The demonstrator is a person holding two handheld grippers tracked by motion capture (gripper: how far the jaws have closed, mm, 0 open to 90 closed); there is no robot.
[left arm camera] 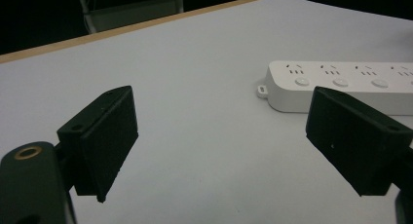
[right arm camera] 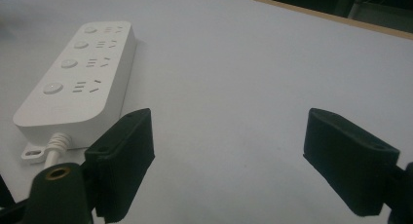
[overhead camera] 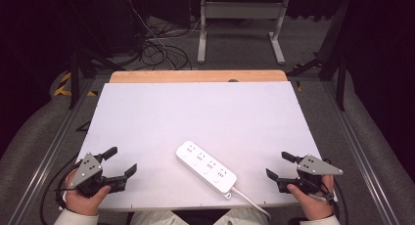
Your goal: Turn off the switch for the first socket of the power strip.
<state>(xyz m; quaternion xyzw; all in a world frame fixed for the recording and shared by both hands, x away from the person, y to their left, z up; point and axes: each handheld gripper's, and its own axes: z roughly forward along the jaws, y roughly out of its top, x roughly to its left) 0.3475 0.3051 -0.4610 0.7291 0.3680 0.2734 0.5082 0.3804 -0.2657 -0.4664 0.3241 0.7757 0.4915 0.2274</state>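
Item: white power strip point(overhead camera: 206, 167); four sockets, each with a round button point(right arm camera: 52, 88) beside it; lies flat on the white counter point(overhead camera: 195, 112), near the front edge and roughly midway between the two hands; set on a slant, far end toward the left, cord end toward the right; its white cord point(overhead camera: 249, 200) runs off the front edge of the counter; a small mounting tab point(left arm camera: 263, 90) sticks out at the far end; nothing touches it.

Left tongs point(overhead camera: 121, 165): held in the person's left hand point(overhead camera: 88, 195) at the front left corner of the counter; jaws spread wide, nothing between them; well apart from the strip, pointing loosely toward it.

Right tongs point(overhead camera: 281, 166): held in the right hand point(overhead camera: 313, 200) at the front right corner; jaws likewise spread wide and empty; the strip's cord end lies just beyond its left jaw in the right gripper view.

Placement note: both tools flank the strip with jaws open, which reads as a ready stance, the strip central so either side can reach it; the buttons face up, likely so they can be pressed.

Surroundings: wooden strip point(overhead camera: 195, 76) along the counter's far edge; cables point(overhead camera: 156, 49) on the floor behind.
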